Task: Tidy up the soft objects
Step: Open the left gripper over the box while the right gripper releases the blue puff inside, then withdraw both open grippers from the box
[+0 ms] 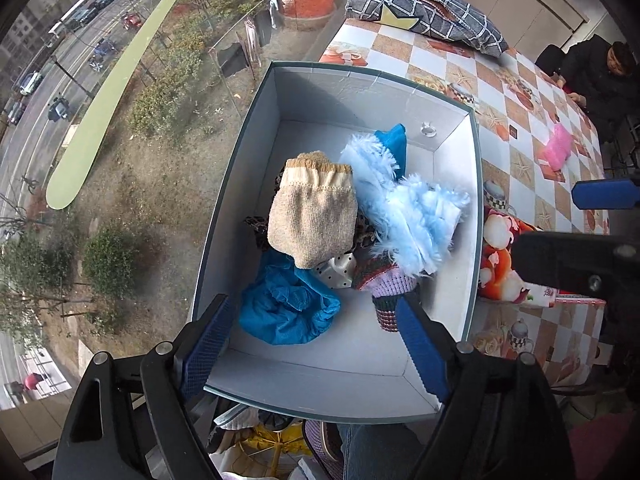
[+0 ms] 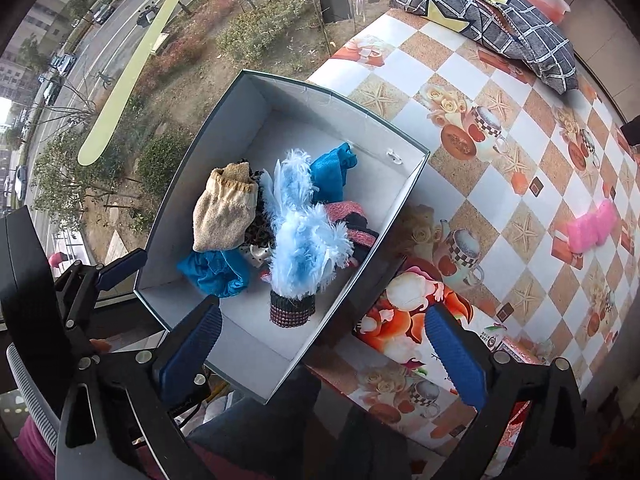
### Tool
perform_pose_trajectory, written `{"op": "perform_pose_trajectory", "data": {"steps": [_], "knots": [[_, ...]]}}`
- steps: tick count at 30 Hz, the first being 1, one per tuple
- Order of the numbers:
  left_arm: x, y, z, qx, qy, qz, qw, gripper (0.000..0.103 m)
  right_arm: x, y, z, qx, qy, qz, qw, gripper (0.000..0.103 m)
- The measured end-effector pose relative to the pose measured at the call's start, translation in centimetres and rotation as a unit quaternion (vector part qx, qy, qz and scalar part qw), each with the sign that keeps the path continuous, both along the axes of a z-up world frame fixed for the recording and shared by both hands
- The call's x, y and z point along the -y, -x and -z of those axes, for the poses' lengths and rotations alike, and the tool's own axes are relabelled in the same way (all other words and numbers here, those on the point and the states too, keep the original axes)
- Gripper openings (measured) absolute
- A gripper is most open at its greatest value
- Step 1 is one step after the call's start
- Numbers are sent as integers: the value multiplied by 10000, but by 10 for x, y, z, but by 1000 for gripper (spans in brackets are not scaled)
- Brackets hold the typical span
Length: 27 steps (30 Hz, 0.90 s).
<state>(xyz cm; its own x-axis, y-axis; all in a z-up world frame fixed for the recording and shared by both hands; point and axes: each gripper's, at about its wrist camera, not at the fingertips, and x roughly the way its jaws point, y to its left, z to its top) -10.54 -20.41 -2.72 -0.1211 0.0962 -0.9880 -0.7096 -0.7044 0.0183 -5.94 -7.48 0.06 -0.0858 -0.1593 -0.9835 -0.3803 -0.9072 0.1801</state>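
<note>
Above the box both grippers point down with nothing between the pads. Left gripper stands wide over the near end of the box; right gripper stands wider still, straddling the box's right wall. Judgement: items just dropped, so lift clear straight up before reaching for anything else, to avoid snagging the wall.

Inside the box, largest first: fluffy light-blue piece, tan sock, blue cloth, striped knit cuff.

Outside the box, on the checked tablecloth: plaid cushion at the far edge, pink soft item well to the right, probably next. A seated person is beyond it.
</note>
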Motion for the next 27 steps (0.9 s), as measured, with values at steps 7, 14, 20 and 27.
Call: {"op": "perform_pose_trajectory", "data": {"steps": [7, 14, 20, 27], "knots": [[4, -4, -2, -57, 71, -50, 9999, 85, 7, -10, 3, 64, -30, 34, 10000, 102], [6, -3, -2, -61, 148, -130, 9998, 85, 2, -15, 3, 84, -41, 184, 9998, 102], [2, -7, -3, -78, 162, -60, 9998, 85, 3, -16, 4, 107, -24, 161, 9998, 102], [2, -5, -1, -48, 174, -104, 9998, 85, 2, -17, 5, 147, -13, 191, 9997, 102]]}}
